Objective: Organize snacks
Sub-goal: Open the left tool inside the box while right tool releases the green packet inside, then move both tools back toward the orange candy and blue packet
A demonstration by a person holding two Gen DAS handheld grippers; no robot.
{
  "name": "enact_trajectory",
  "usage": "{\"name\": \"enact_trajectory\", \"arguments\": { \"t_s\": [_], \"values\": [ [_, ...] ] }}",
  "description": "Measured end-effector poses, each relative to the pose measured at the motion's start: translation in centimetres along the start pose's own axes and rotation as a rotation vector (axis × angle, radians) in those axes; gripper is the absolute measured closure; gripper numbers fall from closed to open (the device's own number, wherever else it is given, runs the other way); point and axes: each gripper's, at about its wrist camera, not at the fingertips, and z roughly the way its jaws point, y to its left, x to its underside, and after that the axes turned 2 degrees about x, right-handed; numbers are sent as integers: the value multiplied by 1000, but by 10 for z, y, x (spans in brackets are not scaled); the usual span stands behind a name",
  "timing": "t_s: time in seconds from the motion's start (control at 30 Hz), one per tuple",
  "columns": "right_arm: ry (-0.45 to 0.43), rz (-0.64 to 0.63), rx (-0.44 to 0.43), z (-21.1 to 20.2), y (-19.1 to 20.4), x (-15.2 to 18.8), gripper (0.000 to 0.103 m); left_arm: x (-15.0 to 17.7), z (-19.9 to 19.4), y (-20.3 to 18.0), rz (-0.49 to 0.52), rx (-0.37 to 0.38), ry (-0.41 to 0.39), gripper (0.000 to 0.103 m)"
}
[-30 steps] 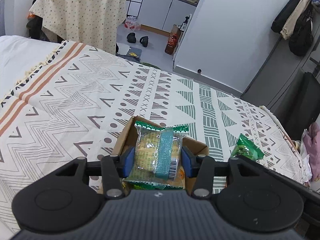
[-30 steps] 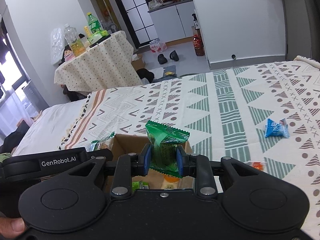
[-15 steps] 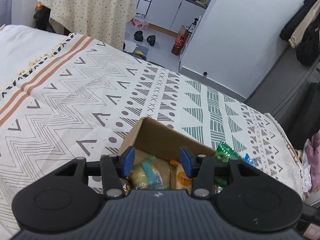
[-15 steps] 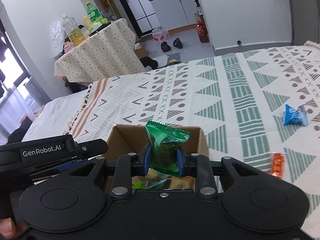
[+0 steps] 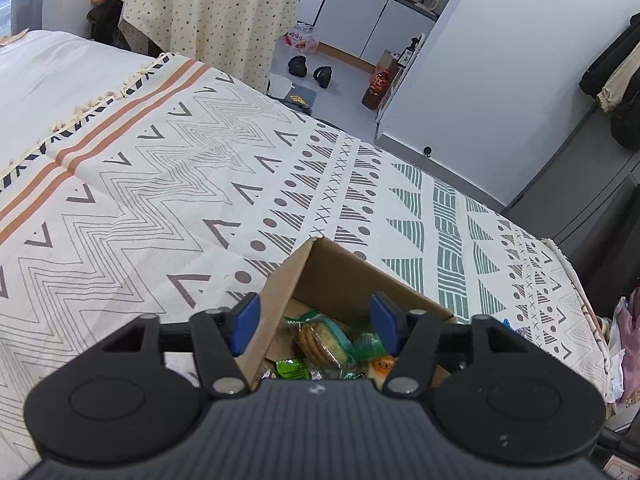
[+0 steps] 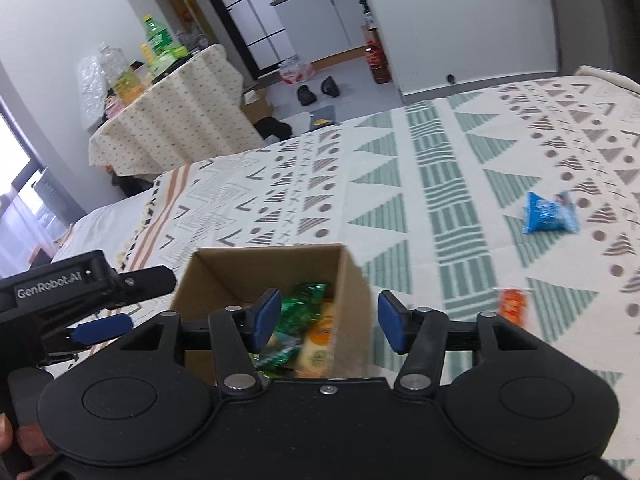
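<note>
An open cardboard box (image 5: 340, 276) sits on the patterned bedspread and holds several wrapped snacks, among them a clear pack of biscuits (image 5: 320, 340). My left gripper (image 5: 314, 326) is open and empty just above the box's near left corner. In the right wrist view the same box (image 6: 256, 268) holds a green packet (image 6: 304, 306) that lies inside it. My right gripper (image 6: 326, 322) is open and empty over the box's right wall. A blue packet (image 6: 550, 214) and a small orange packet (image 6: 512, 304) lie on the bedspread to the right. The left gripper's body (image 6: 80, 296) shows at the left.
The bedspread (image 5: 200, 184) stretches wide around the box. Beyond the bed's far edge stand a cloth-covered table (image 6: 172, 120) with bottles, shoes on the floor (image 5: 312, 70) and white cabinets. Clothes hang at the far right (image 5: 616, 80).
My left gripper let the biscuit pack fall into the box and opened wider. My right gripper opened and the green packet dropped into the box. Both have shifted slightly over the box.
</note>
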Motion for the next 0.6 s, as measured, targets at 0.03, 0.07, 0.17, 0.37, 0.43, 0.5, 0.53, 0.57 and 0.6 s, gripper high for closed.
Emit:
{"name": "enact_trajectory", "arguments": {
  "t_s": [0.03, 0.07, 0.17, 0.37, 0.43, 0.5, 0.53, 0.57, 0.6],
  "values": [
    [0, 4, 8, -2, -4, 1, 48, 0, -1, -1, 3, -3, -4, 33],
    [1, 8, 15, -4, -7, 1, 48, 1, -1, -2, 5, -4, -9, 29],
    [-9, 15, 33, -13, -16, 1, 43, 3, -3, -7, 15, -1, -12, 21],
    [-40, 27, 65, -30, -36, 1, 30, 9, -3, -20, 46, 10, 5, 16],
    [-51, 27, 75, -36, -42, 1, 22, 12, -3, -27, 64, 12, 9, 15],
    [-69, 23, 90, -42, -47, 2, 14, 15, -3, -32, 83, 16, 11, 13],
    [-79, 24, 97, -45, -50, 2, 10, 17, -3, -36, 93, 18, 13, 11],
    [-88, 27, 105, -48, -54, 2, 8, 19, -4, -40, 102, 19, 13, 11],
    [-94, 34, 114, -51, -57, 2, 5, 21, -4, -43, 111, 18, 12, 10]
  ]
}}
